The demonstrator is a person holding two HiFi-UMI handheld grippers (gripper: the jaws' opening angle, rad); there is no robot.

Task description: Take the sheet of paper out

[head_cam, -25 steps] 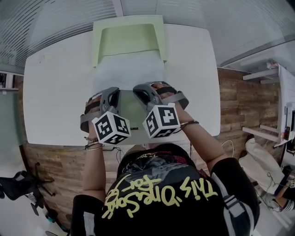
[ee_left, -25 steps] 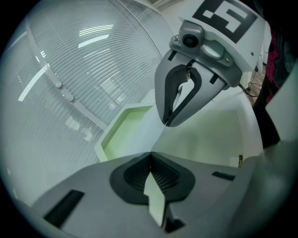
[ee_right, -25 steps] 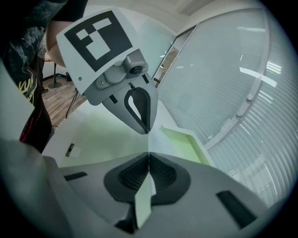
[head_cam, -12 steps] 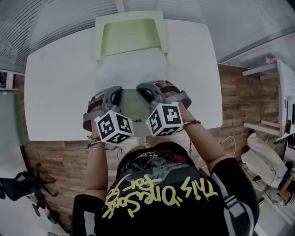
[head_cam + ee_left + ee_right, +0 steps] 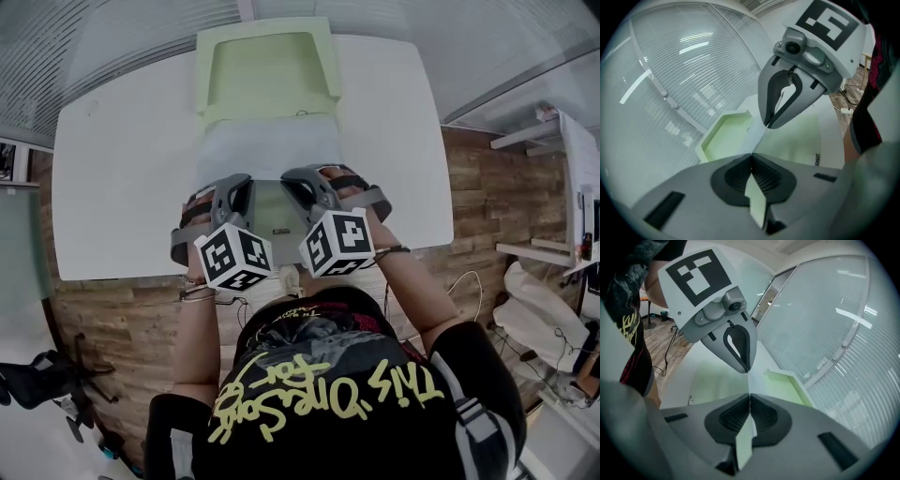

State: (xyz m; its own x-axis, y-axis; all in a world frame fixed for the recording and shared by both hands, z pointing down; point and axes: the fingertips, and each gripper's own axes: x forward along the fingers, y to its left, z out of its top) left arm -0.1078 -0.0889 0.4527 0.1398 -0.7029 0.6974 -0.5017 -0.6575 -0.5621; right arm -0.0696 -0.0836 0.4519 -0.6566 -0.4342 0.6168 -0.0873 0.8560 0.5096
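Withdrawal stage of the task. The left gripper [image 5: 751,155] and the right gripper [image 5: 750,395] were side by side above the near part of the white counter [image 5: 112,187]. The jaws of each were closed tight on the near edge of the sheet of paper [image 5: 267,150], and a strip of the sheet showed pinched between each pair of pads. The sheet stretched away from the jaws toward the pale green tray [image 5: 202,84] at the far side of the counter. Its far edge lay at the tray's open near side; whether it was just inside or already clear could not be told. By this reading most of the sheet was out and the pull was nearly complete. The next move probably called for drawing both grippers toward the person together and evenly, since unequal tension might skew or tear the paper, before laying it flat.
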